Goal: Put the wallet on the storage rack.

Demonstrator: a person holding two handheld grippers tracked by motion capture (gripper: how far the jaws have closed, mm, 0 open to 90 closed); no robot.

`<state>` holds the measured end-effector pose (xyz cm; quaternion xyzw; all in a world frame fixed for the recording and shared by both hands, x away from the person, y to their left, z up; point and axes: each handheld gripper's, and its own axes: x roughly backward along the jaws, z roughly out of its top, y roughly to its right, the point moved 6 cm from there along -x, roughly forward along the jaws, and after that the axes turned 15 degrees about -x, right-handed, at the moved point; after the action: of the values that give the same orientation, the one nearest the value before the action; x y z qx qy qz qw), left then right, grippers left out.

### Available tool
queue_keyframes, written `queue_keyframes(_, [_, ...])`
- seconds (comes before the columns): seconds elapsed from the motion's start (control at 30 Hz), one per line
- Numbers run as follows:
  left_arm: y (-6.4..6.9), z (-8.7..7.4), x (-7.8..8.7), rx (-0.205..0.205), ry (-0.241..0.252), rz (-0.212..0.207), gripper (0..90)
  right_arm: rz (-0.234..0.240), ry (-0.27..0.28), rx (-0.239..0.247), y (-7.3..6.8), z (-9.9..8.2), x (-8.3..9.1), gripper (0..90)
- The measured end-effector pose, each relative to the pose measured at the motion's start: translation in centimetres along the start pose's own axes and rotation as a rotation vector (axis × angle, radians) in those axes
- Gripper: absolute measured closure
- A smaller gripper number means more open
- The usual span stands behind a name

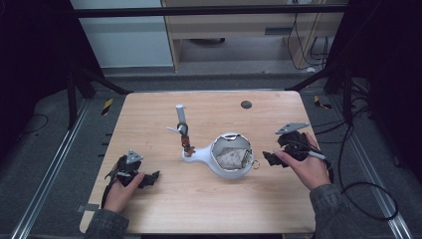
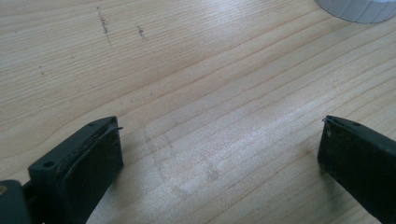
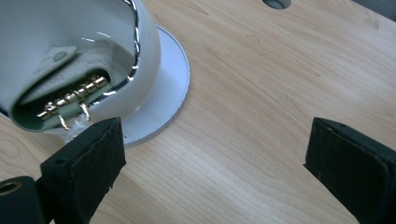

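The high view looks forward and down over the whole counter (image 1: 209,199). Each gripper view sits low and close to the wood, and both share the white dish (image 3: 159,88) with the high view.

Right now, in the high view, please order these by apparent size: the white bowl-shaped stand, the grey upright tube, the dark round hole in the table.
1. White bowl-shaped stand, clearly largest.
2. Grey upright tube.
3. Dark round hole, smallest, though it lies farthest from the camera, so it may look smaller than it is.
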<state>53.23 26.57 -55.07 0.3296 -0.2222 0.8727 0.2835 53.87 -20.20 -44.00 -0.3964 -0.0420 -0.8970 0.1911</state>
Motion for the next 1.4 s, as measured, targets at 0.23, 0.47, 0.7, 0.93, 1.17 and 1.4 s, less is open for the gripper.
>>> queue_keyframes(0.23, [0.0,0.0,0.0,-0.001,-0.001,-0.001,0.0,-0.009,0.017,-0.069,1.5,-1.7,-1.0,4.9])
queue_keyframes(0.47, [0.0,0.0,0.0,-0.001,-0.001,0.000,0.0,-0.009,0.018,-0.103,2.6,-3.5,-2.1,4.8])
queue_keyframes(0.7, [0.0,0.0,0.0,-0.001,-0.001,0.000,0.0,-0.009,0.005,-0.152,3.5,-5.5,-3.6,5.0])
queue_keyframes(0.93, [0.0,0.0,0.0,-0.001,-0.001,-0.001,0.0,-0.004,0.002,-0.194,3.8,-6.6,-5.0,5.0])
queue_keyframes(1.17, [0.0,0.0,0.0,-0.001,-0.001,-0.001,0.0,-0.043,-0.009,-0.220,4.6,-7.6,-6.2,5.2])
queue_keyframes(1.4, [0.0,0.0,0.0,0.000,-0.001,0.000,0.0,-0.063,0.014,-0.239,4.9,-8.1,-7.0,4.8])
